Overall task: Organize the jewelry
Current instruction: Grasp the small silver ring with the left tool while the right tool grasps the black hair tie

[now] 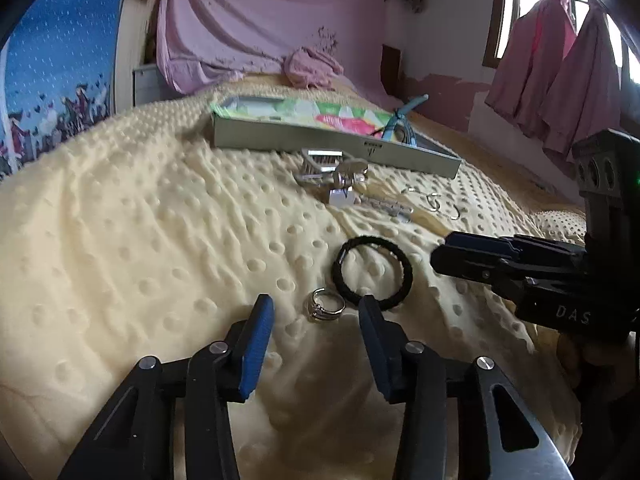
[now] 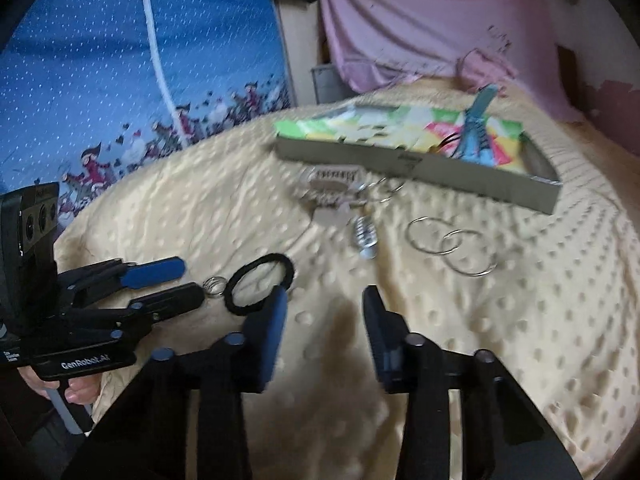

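- Two hand-held grippers hover over a cream dotted blanket (image 1: 140, 240) on a bed.
- Left gripper (image 1: 316, 308), marked "GenRobot.AI": fingers apart, a silver ring (image 1: 325, 305) between them, untouched.
- Right gripper (image 2: 324, 300), lettered "DAS": fingers apart, empty, beside a black hair tie (image 1: 372, 276).
- Colourful box (image 1: 320, 128) lies farther back.

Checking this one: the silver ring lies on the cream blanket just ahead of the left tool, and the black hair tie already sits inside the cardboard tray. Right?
Not quite. The black hair tie lies on the cream blanket beside the silver ring, not in the cardboard tray. The left wrist view shows this; the ring does lie just ahead of the left tool.
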`<act>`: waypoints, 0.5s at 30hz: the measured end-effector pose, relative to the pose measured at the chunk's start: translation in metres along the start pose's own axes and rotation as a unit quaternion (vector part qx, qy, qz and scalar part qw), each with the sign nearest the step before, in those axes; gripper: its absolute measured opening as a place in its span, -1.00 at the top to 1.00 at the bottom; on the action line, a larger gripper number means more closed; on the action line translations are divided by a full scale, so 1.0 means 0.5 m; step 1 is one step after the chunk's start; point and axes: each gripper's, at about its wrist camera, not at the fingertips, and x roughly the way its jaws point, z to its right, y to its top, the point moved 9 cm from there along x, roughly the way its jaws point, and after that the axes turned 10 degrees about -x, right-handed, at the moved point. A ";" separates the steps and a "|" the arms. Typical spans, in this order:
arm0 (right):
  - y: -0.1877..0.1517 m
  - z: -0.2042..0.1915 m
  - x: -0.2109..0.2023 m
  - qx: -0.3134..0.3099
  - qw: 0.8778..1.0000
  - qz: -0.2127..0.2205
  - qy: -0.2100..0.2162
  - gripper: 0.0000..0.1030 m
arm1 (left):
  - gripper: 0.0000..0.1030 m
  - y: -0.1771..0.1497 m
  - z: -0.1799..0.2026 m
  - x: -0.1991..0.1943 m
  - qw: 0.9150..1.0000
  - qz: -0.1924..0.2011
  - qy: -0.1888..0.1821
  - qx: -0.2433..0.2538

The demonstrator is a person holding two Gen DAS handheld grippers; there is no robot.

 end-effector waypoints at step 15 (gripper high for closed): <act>0.027 -0.042 0.094 -0.033 0.998 -0.051 0.025 0.61 | 0.63 -0.013 -0.004 0.026 0.999 -0.029 -0.008 -0.011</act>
